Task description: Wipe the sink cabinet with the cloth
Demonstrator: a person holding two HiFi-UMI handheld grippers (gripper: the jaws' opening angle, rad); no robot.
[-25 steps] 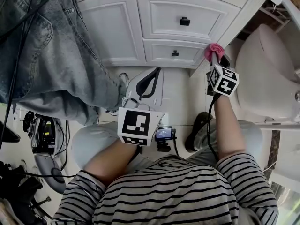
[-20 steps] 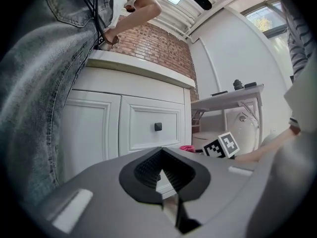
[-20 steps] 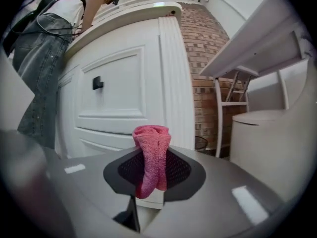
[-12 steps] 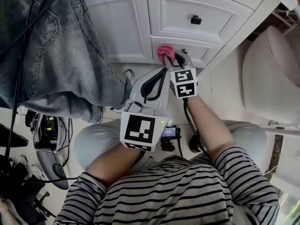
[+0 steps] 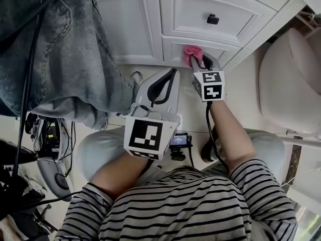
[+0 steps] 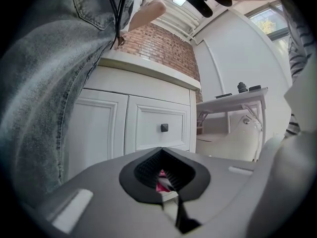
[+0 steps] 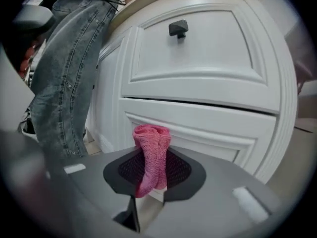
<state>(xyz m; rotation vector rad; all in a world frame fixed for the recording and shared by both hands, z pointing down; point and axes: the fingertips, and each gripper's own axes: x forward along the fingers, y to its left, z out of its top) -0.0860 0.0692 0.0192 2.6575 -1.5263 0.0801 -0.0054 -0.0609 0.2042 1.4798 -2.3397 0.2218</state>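
Beside the lower drawer edge (image 7: 198,107), right gripper (image 7: 152,178) clamps pink cloth (image 7: 151,140); left gripper (image 6: 162,157) closed.

Cloth (image 7: 151,140): pink knit, rough, fuzzy. Sink cabinet (image 7: 198,83): white paint, smooth, satin sheen. Knob (image 7: 178,28) at 12 o'clock: dark, matt. Right gripper (image 7: 153,175): matt grey plastic, ribbed black pads. Denim (image 5: 60,49), head view 10 o'clock: coarse weave.

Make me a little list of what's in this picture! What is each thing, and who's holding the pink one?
cloth: pink, bunched up
held by: right gripper, shut on it
where: at the lower drawer of the cabinet
left gripper: shut, nothing in it, off the cabinet
cabinet: white, dark knobs
also there: jeans of a second person, at the left
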